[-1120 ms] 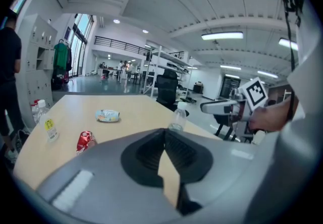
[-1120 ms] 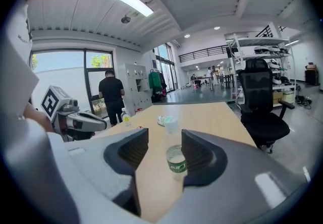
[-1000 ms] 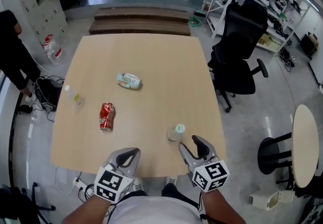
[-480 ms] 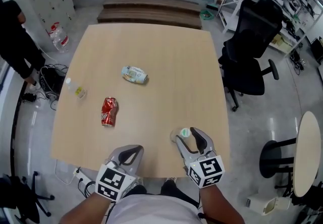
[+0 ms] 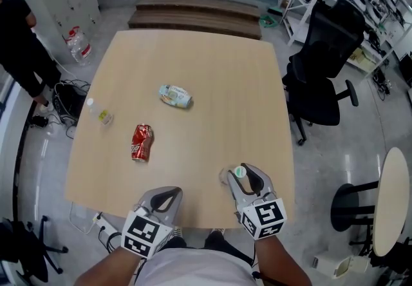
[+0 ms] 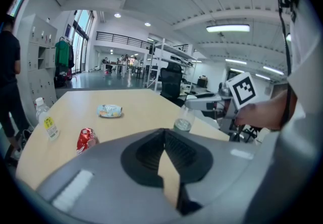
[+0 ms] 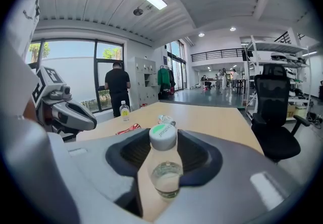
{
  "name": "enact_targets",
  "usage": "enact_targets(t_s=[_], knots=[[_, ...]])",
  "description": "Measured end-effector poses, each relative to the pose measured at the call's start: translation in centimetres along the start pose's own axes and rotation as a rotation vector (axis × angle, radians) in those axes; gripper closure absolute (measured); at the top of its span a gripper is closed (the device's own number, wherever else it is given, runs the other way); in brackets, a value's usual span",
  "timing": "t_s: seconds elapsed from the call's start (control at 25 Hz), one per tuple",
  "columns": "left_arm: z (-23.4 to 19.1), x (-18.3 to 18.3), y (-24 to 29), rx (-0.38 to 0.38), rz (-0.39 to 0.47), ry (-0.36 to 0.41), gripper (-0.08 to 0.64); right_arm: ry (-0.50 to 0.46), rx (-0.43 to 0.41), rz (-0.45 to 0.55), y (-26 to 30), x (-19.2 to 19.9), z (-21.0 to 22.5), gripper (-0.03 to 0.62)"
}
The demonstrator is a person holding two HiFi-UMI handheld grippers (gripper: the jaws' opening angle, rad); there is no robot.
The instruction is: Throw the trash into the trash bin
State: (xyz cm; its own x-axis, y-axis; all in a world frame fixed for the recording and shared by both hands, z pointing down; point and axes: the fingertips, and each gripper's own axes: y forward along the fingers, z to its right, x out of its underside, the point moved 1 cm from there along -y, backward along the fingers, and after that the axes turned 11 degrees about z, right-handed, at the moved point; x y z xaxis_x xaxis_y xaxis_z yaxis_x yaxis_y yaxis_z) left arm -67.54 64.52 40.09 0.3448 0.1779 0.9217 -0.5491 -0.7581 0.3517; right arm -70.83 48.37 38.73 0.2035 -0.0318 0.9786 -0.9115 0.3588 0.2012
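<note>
A small clear bottle with a green cap (image 5: 235,173) (image 7: 164,167) stands near the front edge of the wooden table (image 5: 212,72). My right gripper (image 5: 241,178) (image 7: 164,152) has just been closing, and its jaws sit against the bottle's sides. My left gripper (image 5: 162,196) (image 6: 164,132) hangs at the table's front edge, shut and holding nothing. Farther out lie a crushed red can (image 5: 141,142) (image 6: 86,138), a pale crumpled packet (image 5: 175,96) (image 6: 109,111) and a second small bottle (image 5: 102,114) (image 6: 46,119) by the left edge. No trash bin shows in any view.
A black office chair (image 5: 322,72) stands right of the table, with a round side table (image 5: 393,194) farther right. A person in black (image 5: 22,40) stands at the left by a large water jug (image 5: 77,43). Wooden steps (image 5: 193,17) lie beyond the far edge.
My right gripper has slid forward and left, so the green-capped bottle now stands between its fingers instead of ahead of them. The left gripper has stayed put.
</note>
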Motion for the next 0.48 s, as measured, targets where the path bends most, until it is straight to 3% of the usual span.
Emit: enact_targets(t_s=[0.48], knots=[[0.5, -0.4, -0.4, 0.015, 0.022, 0.016, 0.552, -0.005, 0.053, 0.018, -1.4, -1.6, 0.3, 0.433]])
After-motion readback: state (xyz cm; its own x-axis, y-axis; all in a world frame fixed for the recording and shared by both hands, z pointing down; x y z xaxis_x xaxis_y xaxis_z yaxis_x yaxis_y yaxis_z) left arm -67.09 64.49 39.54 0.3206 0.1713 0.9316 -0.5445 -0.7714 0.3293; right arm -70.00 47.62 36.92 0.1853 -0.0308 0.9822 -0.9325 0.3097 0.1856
